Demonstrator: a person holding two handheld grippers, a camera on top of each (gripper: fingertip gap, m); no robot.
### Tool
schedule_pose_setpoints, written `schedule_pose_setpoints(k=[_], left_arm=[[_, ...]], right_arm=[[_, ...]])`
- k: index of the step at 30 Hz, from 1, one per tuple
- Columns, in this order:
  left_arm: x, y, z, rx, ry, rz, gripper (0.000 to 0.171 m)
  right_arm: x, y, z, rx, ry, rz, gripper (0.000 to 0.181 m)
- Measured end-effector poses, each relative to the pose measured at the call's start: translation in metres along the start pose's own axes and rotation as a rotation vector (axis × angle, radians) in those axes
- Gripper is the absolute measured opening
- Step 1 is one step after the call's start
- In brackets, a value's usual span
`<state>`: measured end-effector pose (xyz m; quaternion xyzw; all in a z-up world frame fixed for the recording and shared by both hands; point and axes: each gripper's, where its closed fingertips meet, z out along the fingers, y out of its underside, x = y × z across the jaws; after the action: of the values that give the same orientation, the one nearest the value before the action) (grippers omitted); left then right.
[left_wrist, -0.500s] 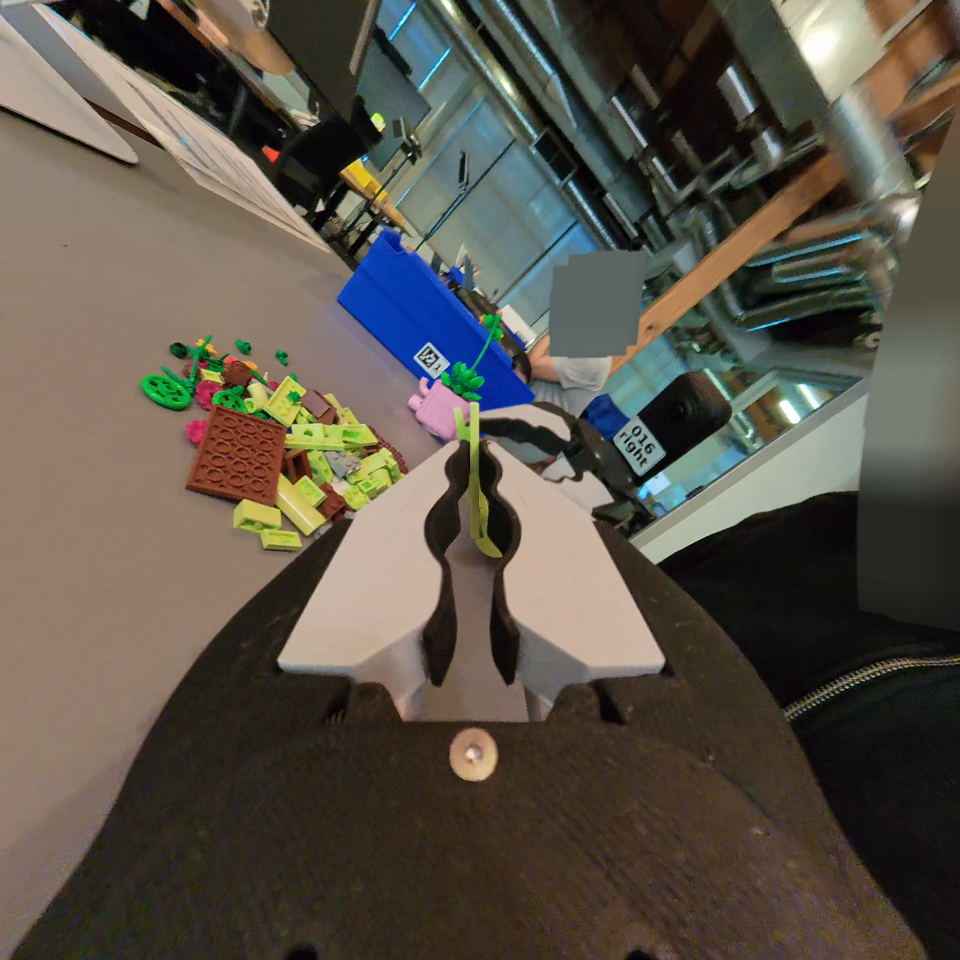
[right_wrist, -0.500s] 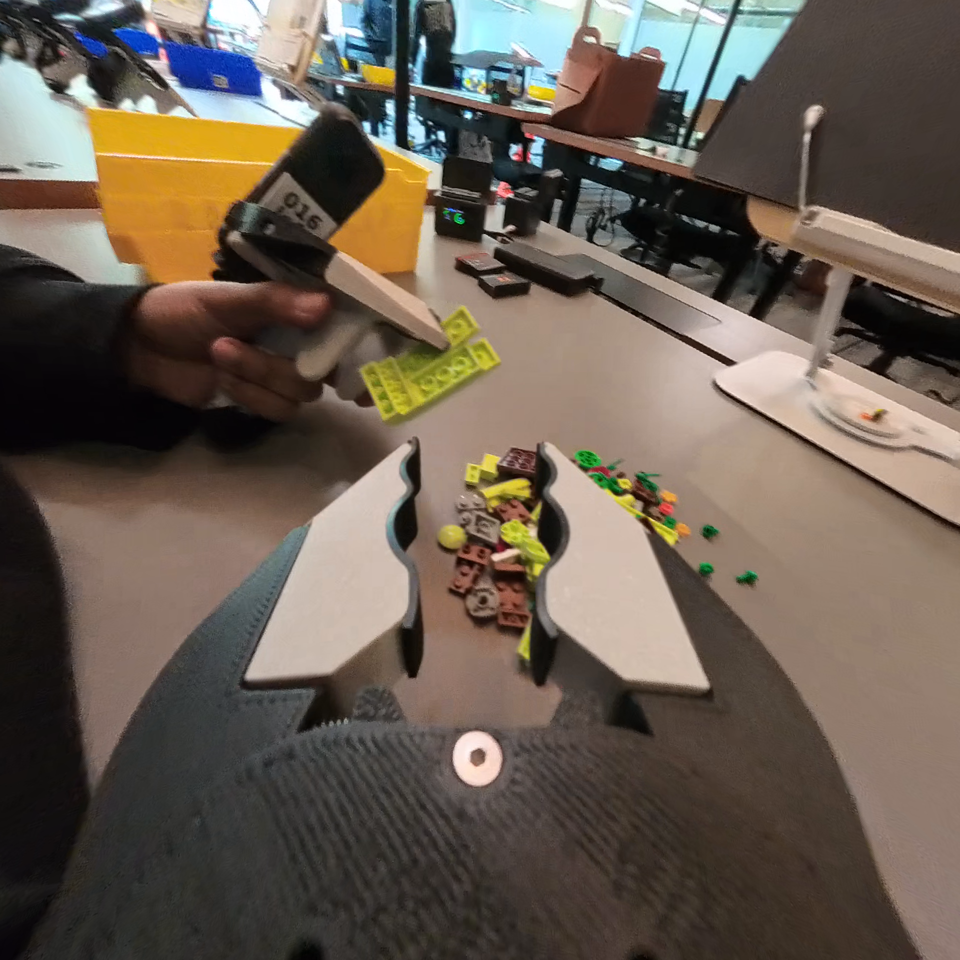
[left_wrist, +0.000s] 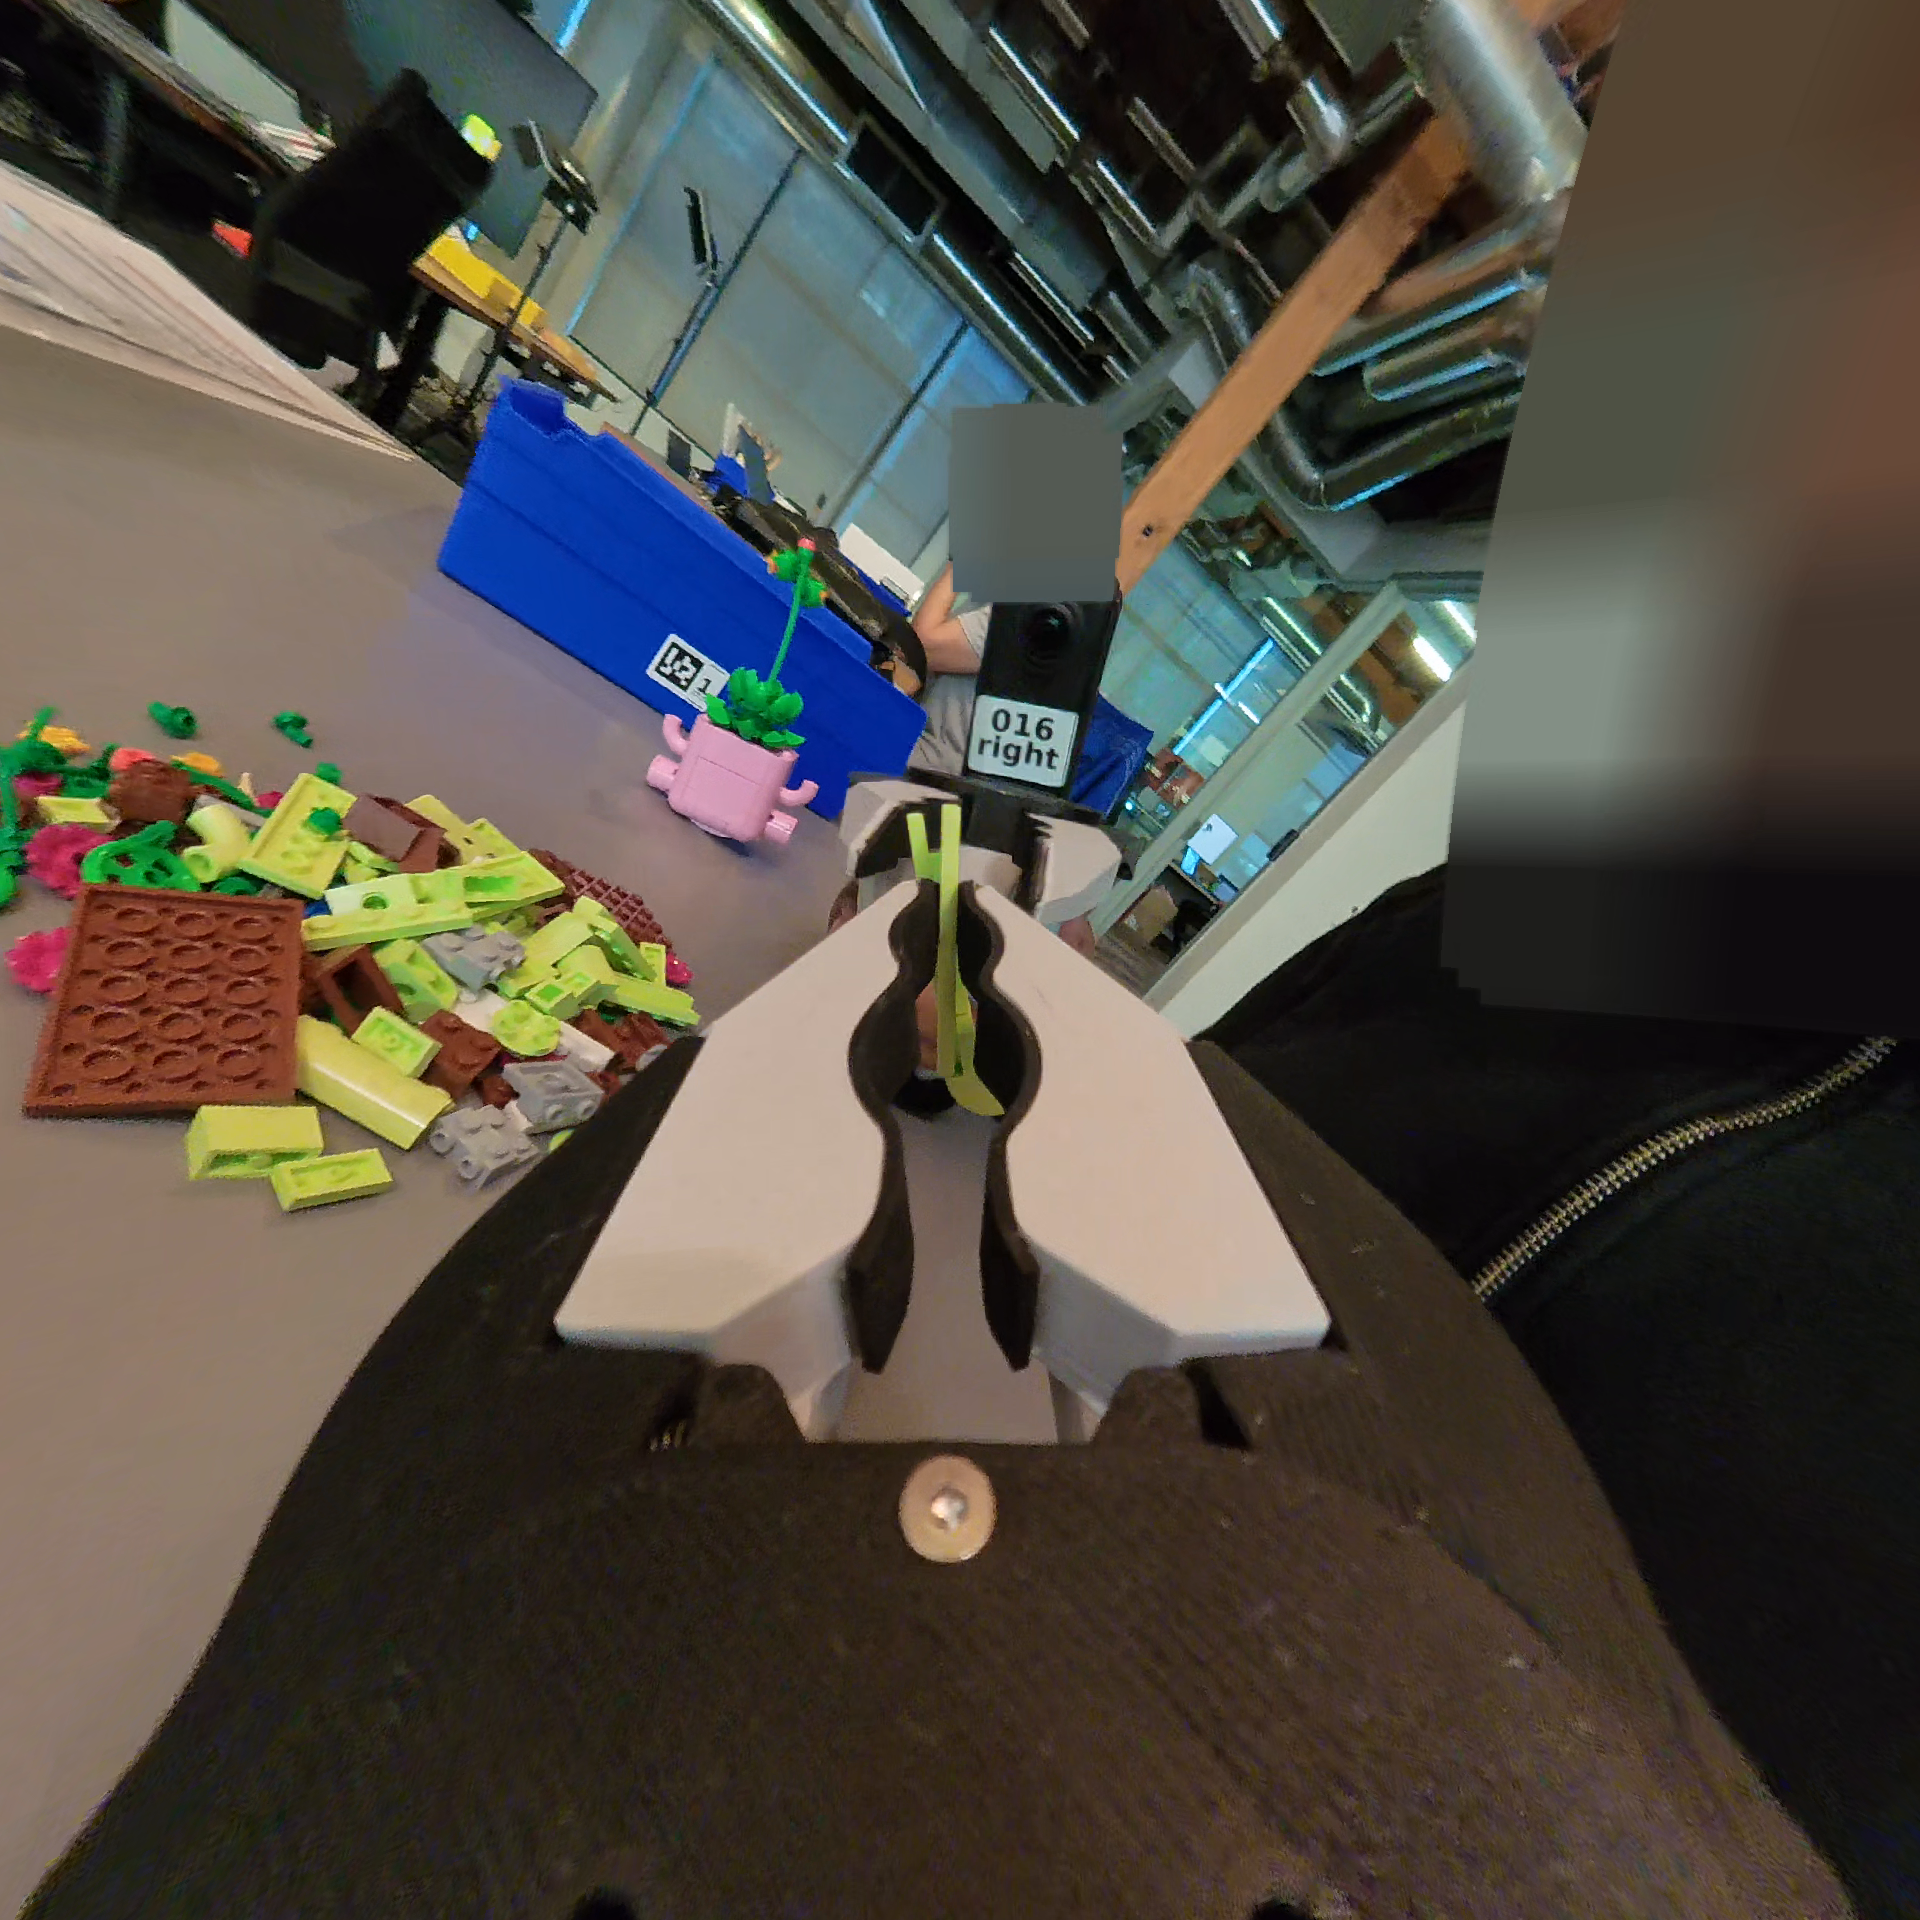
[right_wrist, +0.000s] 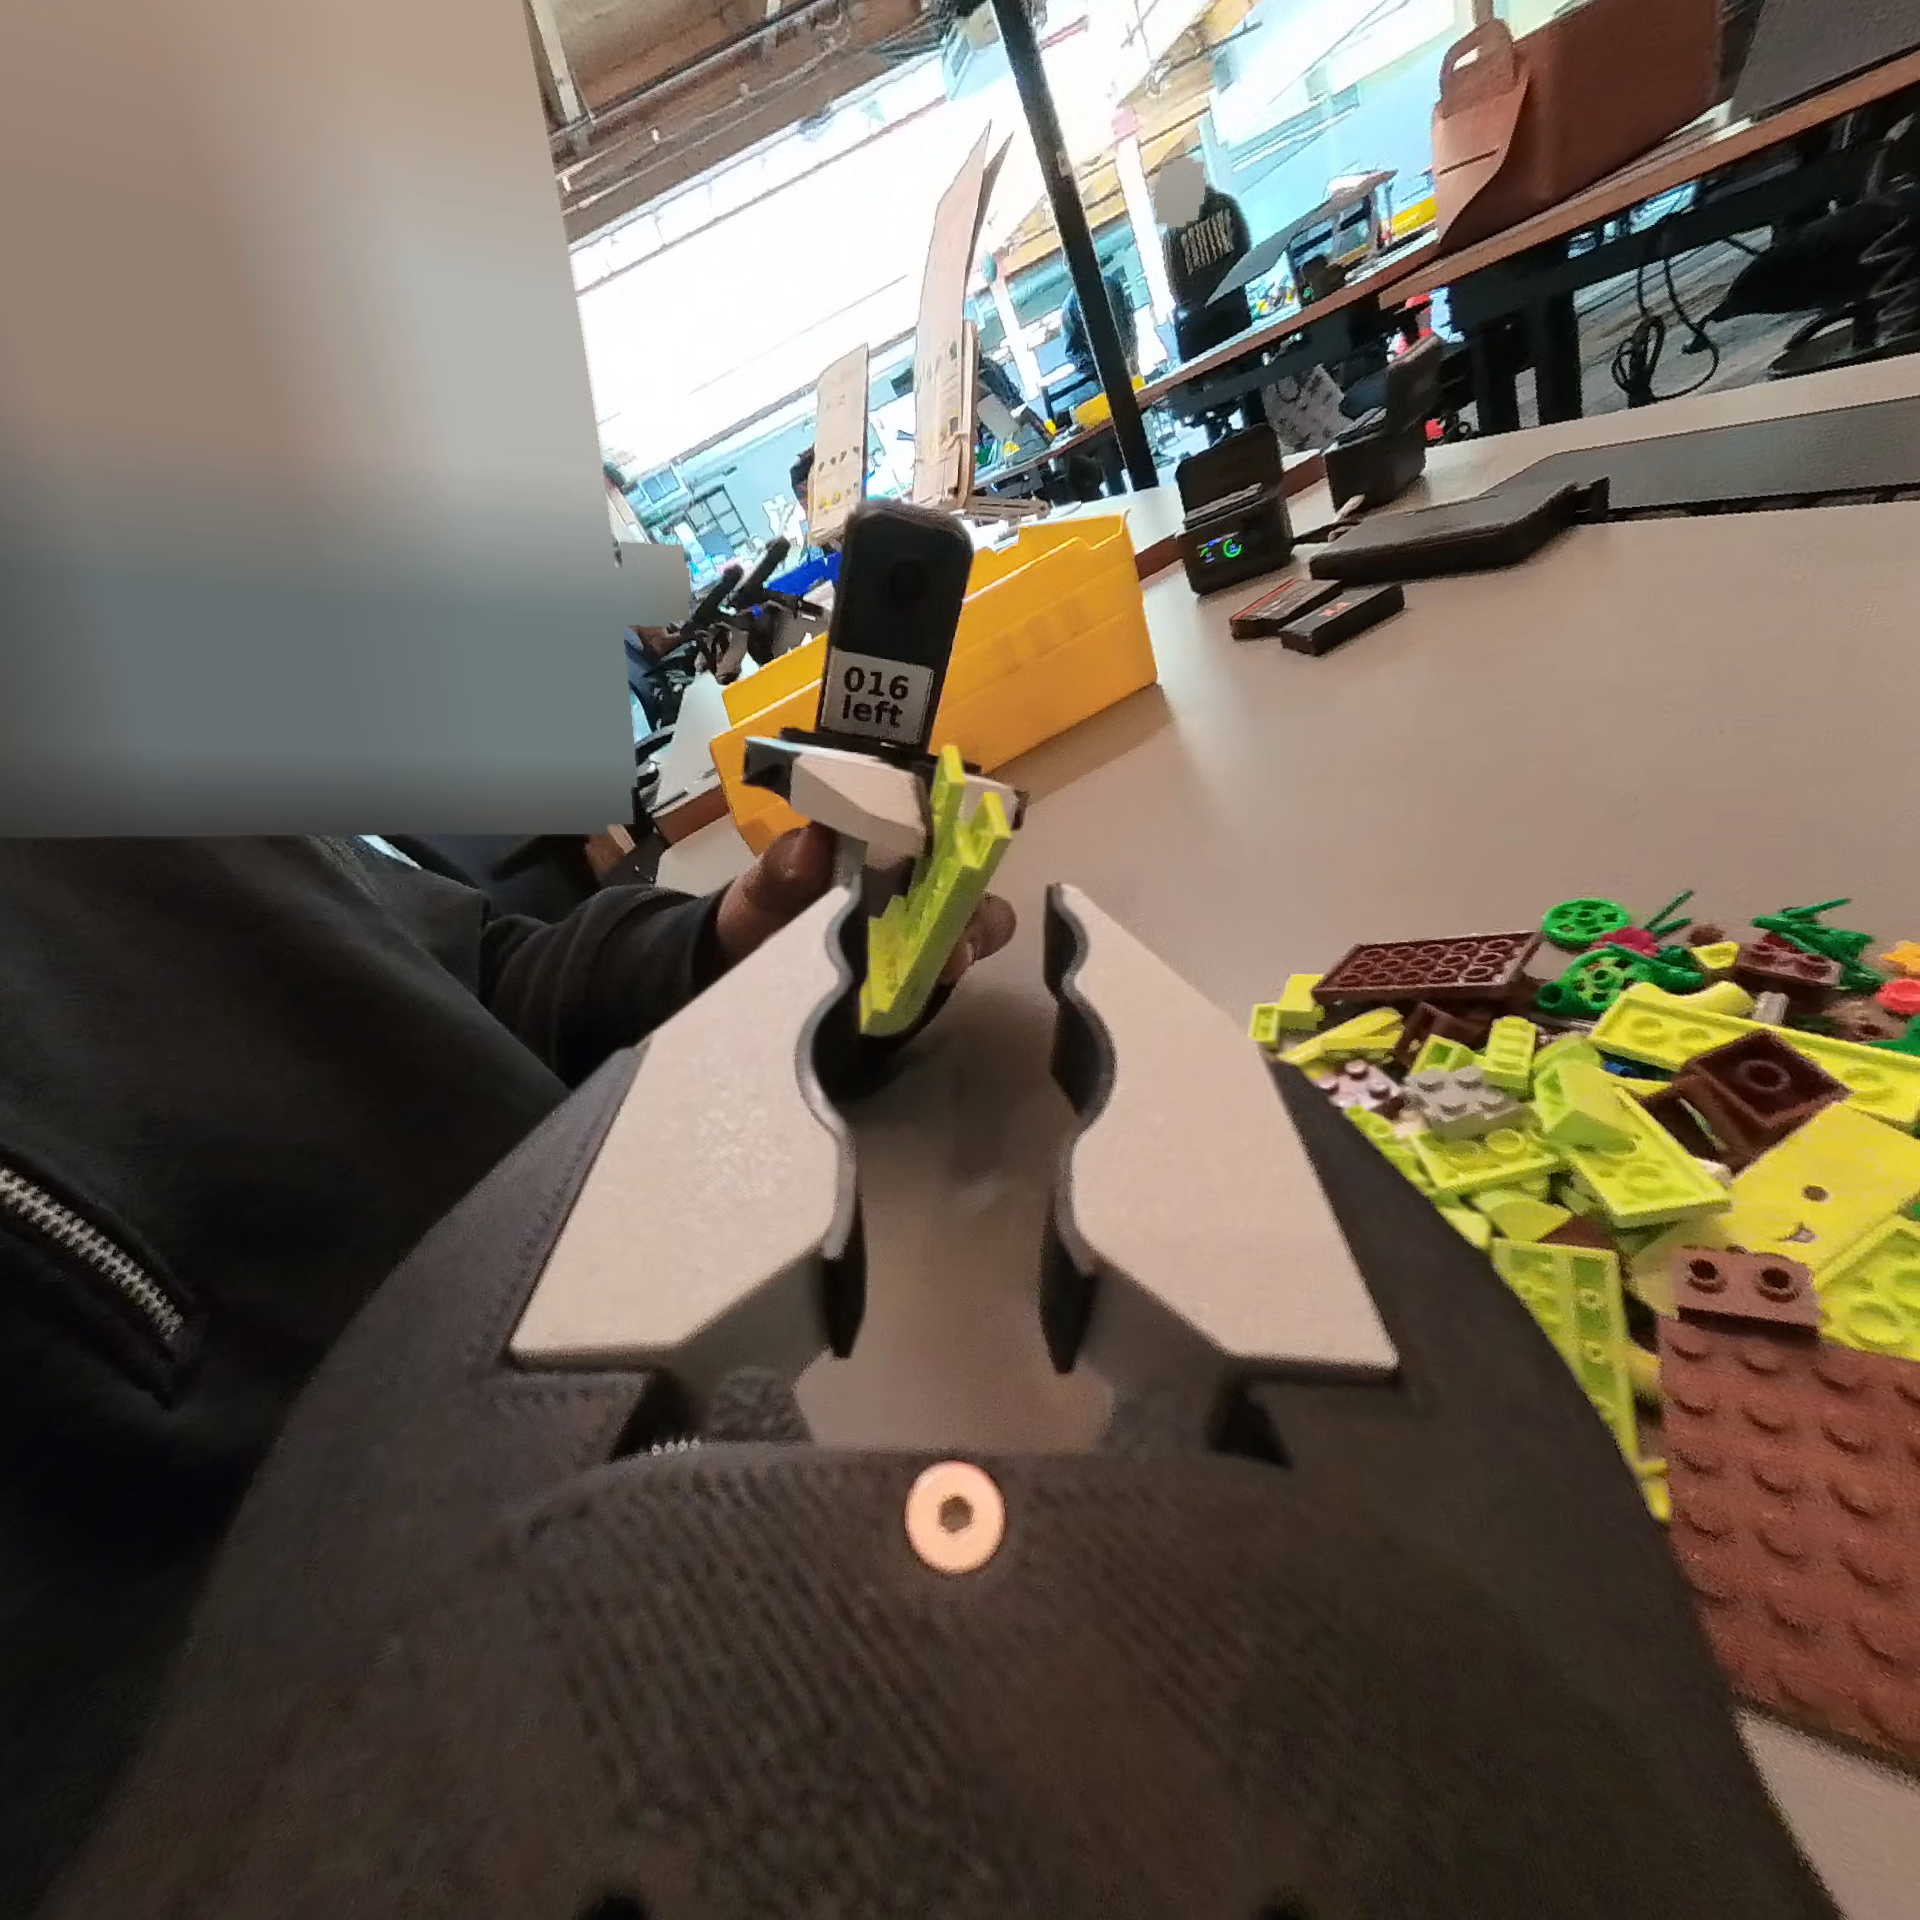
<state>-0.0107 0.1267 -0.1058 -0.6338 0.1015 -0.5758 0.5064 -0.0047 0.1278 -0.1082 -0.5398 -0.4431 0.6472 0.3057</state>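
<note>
My left gripper (left_wrist: 940, 899) is shut on a lime green plate assembly (left_wrist: 954, 1003), seen edge-on between its fingers and held above the grey table (left_wrist: 260, 582). In the right wrist view the same lime plates (right_wrist: 925, 920) stick out of the left gripper (right_wrist: 914, 821), which a hand (right_wrist: 769, 894) holds. My right gripper (right_wrist: 951, 914) is open and empty. It faces the left gripper, and the lime plates' lower end lies between its fingertips, close to the left finger (right_wrist: 727, 1122). It also shows head-on in the left wrist view (left_wrist: 977, 847).
A pile of lime, brown, grey and green bricks (left_wrist: 416, 935) with a brown plate (left_wrist: 171, 1003) lies on the table; it also shows in the right wrist view (right_wrist: 1610, 1101). A pink pot with a green plant (left_wrist: 727, 779), a blue bin (left_wrist: 623, 582), a yellow bin (right_wrist: 1039, 634) and black devices (right_wrist: 1236, 530) stand farther off. Left and right tips are no more than a few centimetres apart.
My right gripper has swung off the brick pile to face the left gripper. The left gripper has turned the lime plates edge-up toward it. The two are now close together.
</note>
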Motion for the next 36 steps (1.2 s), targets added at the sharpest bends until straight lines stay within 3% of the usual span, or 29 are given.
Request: schedule_pose_setpoints(k=[6, 9, 10, 12, 15, 18, 21, 27, 28, 29, 33, 36], left_arm=[[0.003, 0.007, 0.005, -0.035, -0.011, 0.043, 0.001], [-0.01, 0.001, 0.002, -0.001, -0.102, 0.035, 0.04], [-0.014, -0.002, 0.0, 0.015, -0.122, 0.024, 0.046], [-0.02, -0.006, -0.004, 0.035, -0.146, -0.019, 0.054], [-0.011, -0.003, -0.003, 0.036, -0.047, -0.129, 0.043], [-0.006, 0.006, 0.005, 0.021, 0.063, -0.328, 0.049], [-0.014, 0.013, 0.008, 0.007, 0.037, -0.402, 0.042], [-0.025, 0.017, 0.008, -0.035, -0.152, -0.164, 0.02], [-0.029, 0.014, 0.005, -0.016, -0.182, -0.15, 0.005], [-0.029, 0.009, 0.002, 0.005, -0.181, -0.136, 0.002], [-0.034, 0.005, -0.005, -0.002, -0.239, -0.044, 0.001], [-0.034, 0.012, -0.001, -0.083, -0.287, 0.092, 0.001]], right_arm=[[-0.006, 0.009, 0.003, -0.059, -0.005, -0.097, 0.004], [-0.003, 0.002, -0.002, -0.036, 0.056, -0.193, 0.004], [0.001, -0.003, -0.005, -0.023, 0.121, -0.265, 0.004], [0.011, -0.01, -0.012, -0.033, 0.292, -0.499, 0.004], [0.018, -0.007, -0.011, -0.135, 0.52, -0.957, 0.004], [0.024, 0.018, 0.004, -0.305, 0.612, -1.33, 0.005], [0.016, 0.022, 0.012, -0.337, 0.654, -1.558, 0.004], [0.019, 0.03, 0.015, -0.365, 0.641, -1.595, 0.01], [0.017, 0.031, 0.016, -0.348, 0.619, -1.573, 0.012], [0.015, 0.03, 0.016, -0.321, 0.604, -1.548, 0.012], [0.016, 0.019, 0.01, -0.232, 0.589, -1.36, 0.009], [0.021, 0.007, 0.0, -0.148, 0.574, -1.151, 0.012]])
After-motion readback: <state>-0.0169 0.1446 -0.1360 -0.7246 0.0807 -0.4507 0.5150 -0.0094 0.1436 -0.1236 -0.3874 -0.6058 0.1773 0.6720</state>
